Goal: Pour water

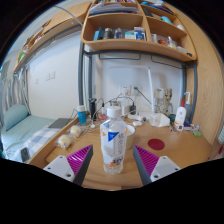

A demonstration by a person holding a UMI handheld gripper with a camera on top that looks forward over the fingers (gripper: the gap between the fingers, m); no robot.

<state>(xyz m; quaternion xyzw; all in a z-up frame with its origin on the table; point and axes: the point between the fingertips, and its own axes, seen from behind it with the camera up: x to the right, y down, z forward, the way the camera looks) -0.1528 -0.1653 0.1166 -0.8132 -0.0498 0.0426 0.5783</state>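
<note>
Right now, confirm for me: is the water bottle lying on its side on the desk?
No: the water bottle stands upright on the wooden desk, between the gripper fingers, cap on top.

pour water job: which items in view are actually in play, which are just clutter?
In play:
- bottle, white with a blue label, standing between the open jaws
- gripper

Clutter:
- blue cup
- pink disc
- small bottles
- shelf items
</note>
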